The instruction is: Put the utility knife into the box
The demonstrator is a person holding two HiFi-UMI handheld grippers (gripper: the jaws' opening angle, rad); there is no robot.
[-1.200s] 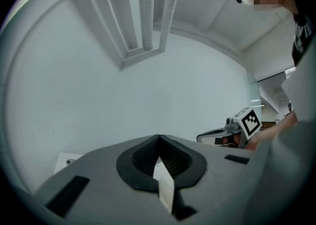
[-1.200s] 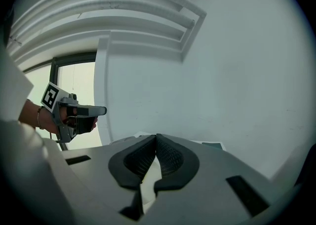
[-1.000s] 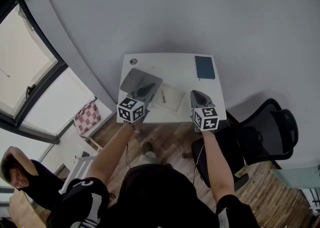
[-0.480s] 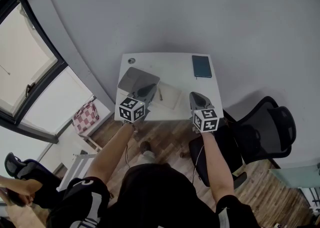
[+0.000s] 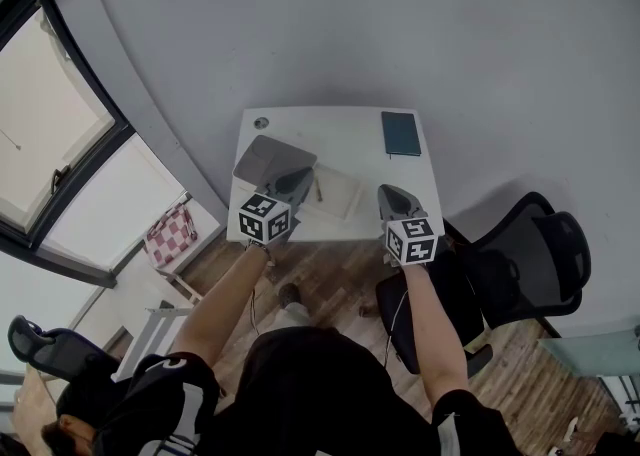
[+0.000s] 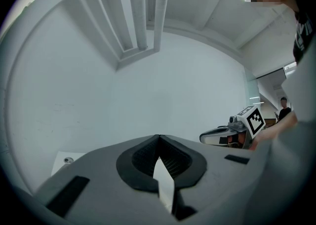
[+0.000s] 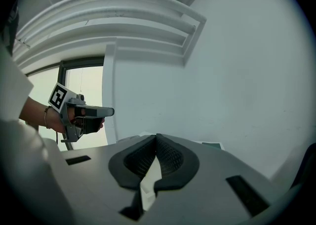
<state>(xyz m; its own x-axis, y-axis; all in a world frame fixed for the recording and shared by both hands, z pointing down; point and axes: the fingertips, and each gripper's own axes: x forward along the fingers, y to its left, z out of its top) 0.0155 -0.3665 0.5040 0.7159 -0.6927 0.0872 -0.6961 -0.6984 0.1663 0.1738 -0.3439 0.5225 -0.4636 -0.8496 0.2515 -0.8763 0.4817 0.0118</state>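
Jaws: pressed together at the tips on both my left hand-held gripper [image 6: 158, 139] and my right hand-held gripper [image 7: 156, 139]; nothing is pinched in either.
Height: I hold both well above the bench [image 5: 340, 129], one to each side of its near edge.
Utility knife [image 5: 318, 187]: a thin dark sliver below my left hand-held gripper, at the left edge of a pale shallow rectangle.
Box [image 5: 342, 196]: I take that pale rectangle for it. Whether the knife lies inside its wall or just beside it is too small to tell.
Long axis: appears to run from the near edge of the bench toward the wall. Which end is the blade I cannot make out.
Grey slab [image 5: 265, 156]: left of the knife, partly under my left hand-held gripper; kind unclear.
Notebook [image 5: 402, 133]: dark green, at the far right corner, well apart from the knife.
Step in hand: my judgement is open. Empty grippers held high fit a knife waiting beside the box and equally one already lying in it.
Next move: calls for a closer look at the knife against the box wall.
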